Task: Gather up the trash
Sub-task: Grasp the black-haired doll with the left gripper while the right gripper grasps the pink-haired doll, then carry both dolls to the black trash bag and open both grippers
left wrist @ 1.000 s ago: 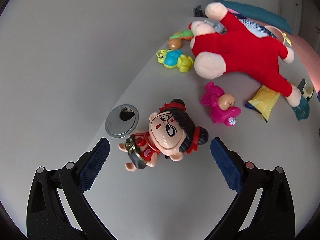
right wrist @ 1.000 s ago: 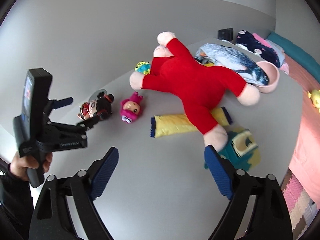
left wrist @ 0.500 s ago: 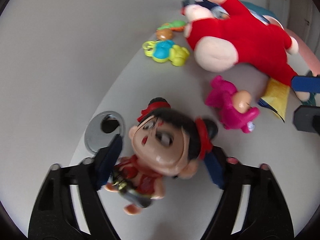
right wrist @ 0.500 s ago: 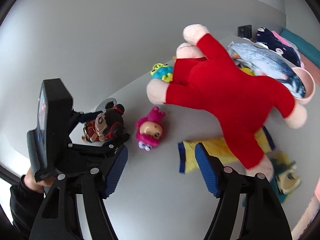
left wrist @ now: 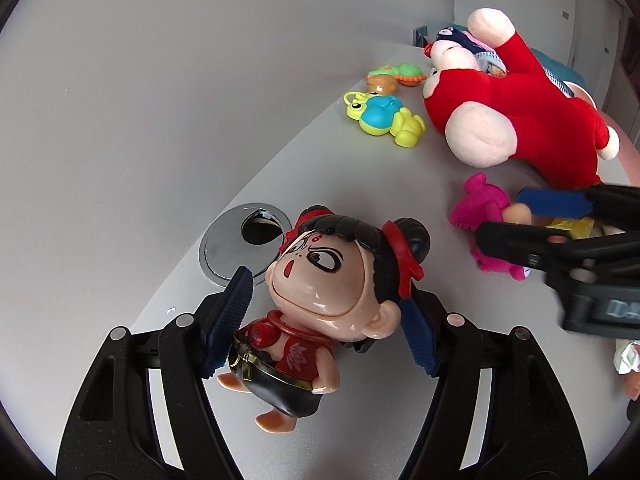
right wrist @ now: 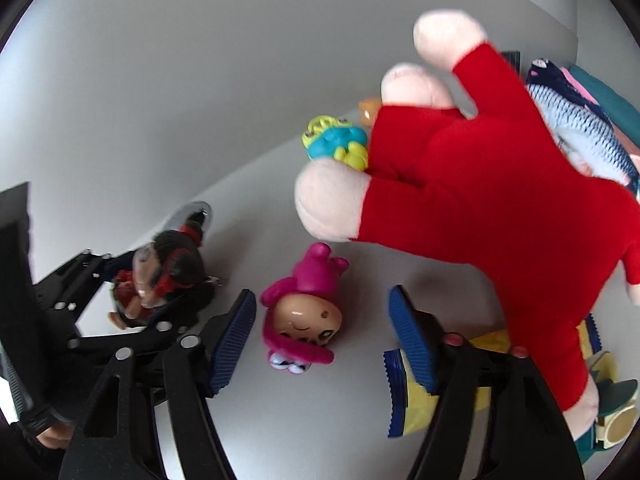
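Glossy hard plastic is what both grippers are set around. The big-headed doll (left wrist: pixel 336 292) lies on its back on the grey worktop (left wrist: pixel 360 168), just beside a chrome cable grommet (left wrist: pixel 224 248); the left gripper (left wrist: pixel 320 320) brackets its head w/ jaws open, ribbed pads near but contact can't be confirmed. Light, rigid, slick, top-heavy is the likely feel; the head's sides or neck would be best taken. The pink figure (right wrist: pixel 304 312) lies betw. the right gripper (right wrist: pixel 322 340) jaws, also open, not touching. It looks small, smooth, rounded; a grip across the hood is judged safest. A soft red plush (right wrist: pixel 480 208) and crinkly yellow wrapper (right wrist: pixel 416 404) lie adjacent.
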`<control>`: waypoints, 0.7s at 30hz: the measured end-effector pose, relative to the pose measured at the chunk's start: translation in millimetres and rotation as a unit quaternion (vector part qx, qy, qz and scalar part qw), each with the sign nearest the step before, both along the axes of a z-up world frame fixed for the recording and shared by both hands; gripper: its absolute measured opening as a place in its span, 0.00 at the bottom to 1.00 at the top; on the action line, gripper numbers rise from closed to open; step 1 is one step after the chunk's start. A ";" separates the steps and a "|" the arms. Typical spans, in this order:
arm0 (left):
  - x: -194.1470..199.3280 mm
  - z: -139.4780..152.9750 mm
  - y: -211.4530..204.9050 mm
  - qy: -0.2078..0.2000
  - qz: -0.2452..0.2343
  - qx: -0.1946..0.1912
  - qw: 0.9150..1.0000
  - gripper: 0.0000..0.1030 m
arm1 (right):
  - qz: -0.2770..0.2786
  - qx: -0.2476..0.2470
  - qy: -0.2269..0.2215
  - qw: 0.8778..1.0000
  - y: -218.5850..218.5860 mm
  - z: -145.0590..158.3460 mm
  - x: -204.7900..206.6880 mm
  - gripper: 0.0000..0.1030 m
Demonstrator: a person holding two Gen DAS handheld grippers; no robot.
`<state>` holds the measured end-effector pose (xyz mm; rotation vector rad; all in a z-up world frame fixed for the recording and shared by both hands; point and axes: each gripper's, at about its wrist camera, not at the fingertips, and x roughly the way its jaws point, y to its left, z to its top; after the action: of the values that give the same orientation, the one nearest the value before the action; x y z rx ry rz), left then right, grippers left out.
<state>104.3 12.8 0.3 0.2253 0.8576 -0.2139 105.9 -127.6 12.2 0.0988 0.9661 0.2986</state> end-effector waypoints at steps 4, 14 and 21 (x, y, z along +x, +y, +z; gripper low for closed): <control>-10.0 9.6 -6.6 -0.002 0.012 0.002 1.000 0.66 | -0.005 0.018 0.008 1.000 -12.7 1.0 -4.7 0.44; -40.9 35.7 -27.0 -0.018 0.032 -0.044 0.998 0.66 | 0.023 0.082 -0.027 0.996 -61.5 47.3 -53.4 0.44; -72.9 70.8 -85.1 -0.044 -0.002 -0.056 0.997 0.66 | 0.013 0.091 -0.078 0.993 -129.7 86.5 -97.1 0.44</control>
<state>31.4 -72.2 71.2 0.1316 0.7553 -0.2532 8.8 -257.3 98.7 0.2268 0.7849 0.4113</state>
